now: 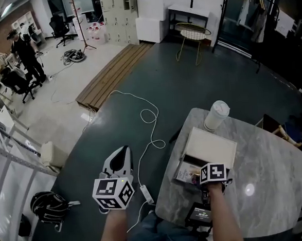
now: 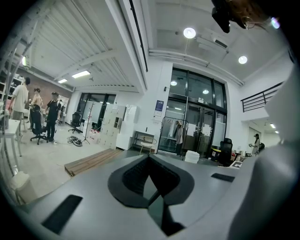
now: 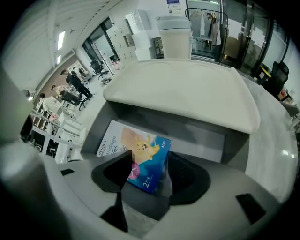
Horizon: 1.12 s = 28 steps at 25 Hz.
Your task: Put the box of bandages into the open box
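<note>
Right tool (image 1: 210, 176) at open box (image 1: 210, 148)

The blue-and-white box of bandages (image 3: 140, 157) lies flat inside the grey open box (image 3: 197, 133), lid raised, by the table's (image 1: 269, 186) left edge.

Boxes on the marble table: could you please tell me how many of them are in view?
2: the open box, its white lid swung back, toward the left edge of the table, and the box of bandages lying inside it. The lid could hide more.
</note>
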Motion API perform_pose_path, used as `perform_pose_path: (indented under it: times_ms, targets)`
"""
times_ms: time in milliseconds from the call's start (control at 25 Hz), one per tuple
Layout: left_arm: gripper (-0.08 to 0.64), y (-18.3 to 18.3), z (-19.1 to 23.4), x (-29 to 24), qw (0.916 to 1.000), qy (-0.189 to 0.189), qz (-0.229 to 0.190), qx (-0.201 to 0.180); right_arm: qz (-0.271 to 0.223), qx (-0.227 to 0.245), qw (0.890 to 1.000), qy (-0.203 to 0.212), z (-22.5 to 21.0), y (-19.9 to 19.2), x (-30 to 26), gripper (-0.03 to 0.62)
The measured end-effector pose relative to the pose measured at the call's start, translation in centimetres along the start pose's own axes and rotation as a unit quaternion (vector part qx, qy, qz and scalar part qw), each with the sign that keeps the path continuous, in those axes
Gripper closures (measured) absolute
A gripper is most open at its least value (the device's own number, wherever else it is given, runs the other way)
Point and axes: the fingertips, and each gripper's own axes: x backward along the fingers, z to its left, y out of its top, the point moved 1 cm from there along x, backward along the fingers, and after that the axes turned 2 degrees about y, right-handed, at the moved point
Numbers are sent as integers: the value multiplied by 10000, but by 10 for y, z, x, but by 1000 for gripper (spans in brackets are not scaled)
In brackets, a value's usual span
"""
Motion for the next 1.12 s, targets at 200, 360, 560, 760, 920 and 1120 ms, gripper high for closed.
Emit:
perform_pose_path:
  times_ms: [200, 360, 560, 760, 920, 1120]
  targets:
    - [548, 18, -2, 7, 9997, -92, -159, -164, -168, -175, 9997, -22, -2, 7, 6, 333]
    - [548, 26, 1, 12, 9994, -99, -271, -199, -526, -124, 9985, -25, -3, 24, 25, 333]
    - [548, 37, -1, 14, 9988, -156, -435, -188, -1152, -264, 9929, 139, 7, 55, 65, 533]
    - [548, 50, -6, 18, 9973, -268, -641, -231, -2235, 171, 9723, 656, 37, 83, 106, 565]
    - [548, 63, -9, 19, 9962, -289, -784, -234, -2825, 445, 9549, 799, 46, 97, 133, 565]
    - [548, 75, -14, 19, 9950, -353, -905, -245, -4457, 1158, 8801, 1160, 68, 107, 190, 565]
